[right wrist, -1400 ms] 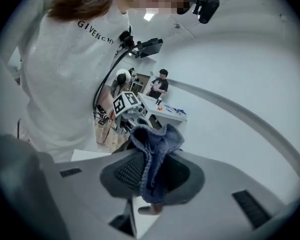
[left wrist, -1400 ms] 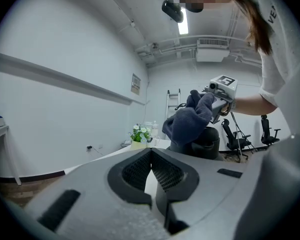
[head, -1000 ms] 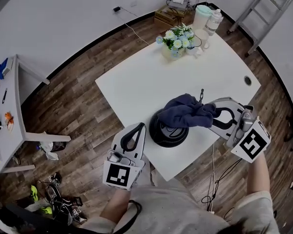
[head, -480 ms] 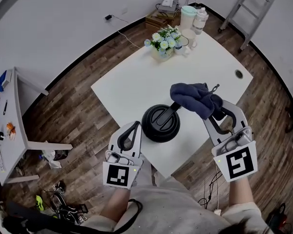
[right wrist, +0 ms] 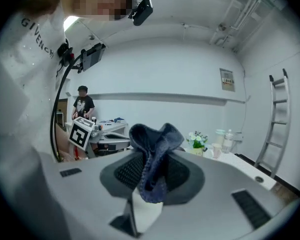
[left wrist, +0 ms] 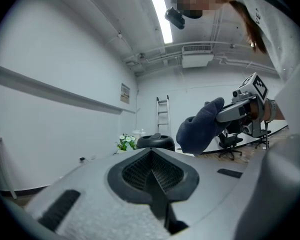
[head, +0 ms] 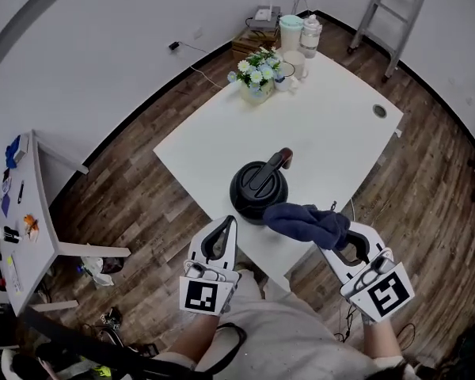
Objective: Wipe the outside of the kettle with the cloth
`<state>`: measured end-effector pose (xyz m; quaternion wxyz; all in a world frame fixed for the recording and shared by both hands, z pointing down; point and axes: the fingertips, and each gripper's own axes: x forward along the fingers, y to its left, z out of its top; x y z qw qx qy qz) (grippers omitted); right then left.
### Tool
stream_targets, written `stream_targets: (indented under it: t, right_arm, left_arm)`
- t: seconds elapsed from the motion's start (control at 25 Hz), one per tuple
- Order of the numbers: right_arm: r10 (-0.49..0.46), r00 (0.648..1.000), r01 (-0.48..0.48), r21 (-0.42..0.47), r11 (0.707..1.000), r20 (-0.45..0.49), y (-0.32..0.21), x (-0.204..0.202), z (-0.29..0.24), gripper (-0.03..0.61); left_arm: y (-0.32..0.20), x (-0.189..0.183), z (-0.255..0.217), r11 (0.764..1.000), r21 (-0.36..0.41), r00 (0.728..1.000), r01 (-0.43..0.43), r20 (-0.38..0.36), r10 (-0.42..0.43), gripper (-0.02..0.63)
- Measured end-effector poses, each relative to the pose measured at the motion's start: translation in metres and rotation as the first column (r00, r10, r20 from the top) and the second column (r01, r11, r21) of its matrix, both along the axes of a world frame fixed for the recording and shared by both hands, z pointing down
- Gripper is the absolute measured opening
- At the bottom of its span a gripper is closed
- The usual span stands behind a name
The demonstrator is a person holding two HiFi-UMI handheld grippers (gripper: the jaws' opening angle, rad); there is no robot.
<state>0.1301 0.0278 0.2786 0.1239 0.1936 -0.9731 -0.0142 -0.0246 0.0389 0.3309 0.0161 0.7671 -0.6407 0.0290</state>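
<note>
Looking down from the head view, we find the round black kettle (head: pixel 249 196) standing upright on the white rectangular surface (head: pixel 332 125), close to its near edge, with its curved black handle (head: pixel 269 169) arching over the lid. The right gripper (head: pixel 335 234) reaches in from the near right, its jaws pinching the crumpled dark blue cloth (head: pixel 303 221). The cloth hangs at the kettle's near-right side. From above it overlaps the kettle's rim, and we cannot tell whether the two touch. In the right gripper view the jaws are clamped on the cloth (right wrist: pixel 154 149), and a fold of it rises above their tips and hides the kettle. The left gripper (head: pixel 224 229) hovers just off the near edge of the surface, to the near left of the kettle and apart from it. In the left gripper view its jaws are pressed together with nothing between them. Beyond their tip we see the kettle (left wrist: pixel 156 142) low in the middle, and the cloth (left wrist: pixel 200 126) held up just to its right — higher than the lid. At the far corner of the surface stand a bunch of pale blue and white flowers (head: pixel 256 71), a pale green lidded container (head: pixel 290 32) and a clear bottle (head: pixel 309 32), all well apart from the kettle. A metal ladder (head: pixel 388 10) leans at the far right wall.
</note>
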Motion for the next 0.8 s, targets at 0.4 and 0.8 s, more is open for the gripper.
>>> stream_targets:
  t: [0.4, 0.8]
  right_arm:
    - [0.254, 0.966, -0.258, -0.159, 0.953, -0.043, 0.065, -0.020, 0.050, 0.084]
    - [0.430, 0.902, -0.425, -0.226, 0.877, -0.030, 0.129, -0.054, 0.066, 0.081]
  left_arm:
    - [0.023, 0.016, -0.003, 0.960, 0.009, 0.957, -0.280, -0.072, 0.279, 0.008]
    - [0.087, -0.009, 0.007, 0.913, -0.005, 0.906, -0.408, -0.125, 0.404, 0.008]
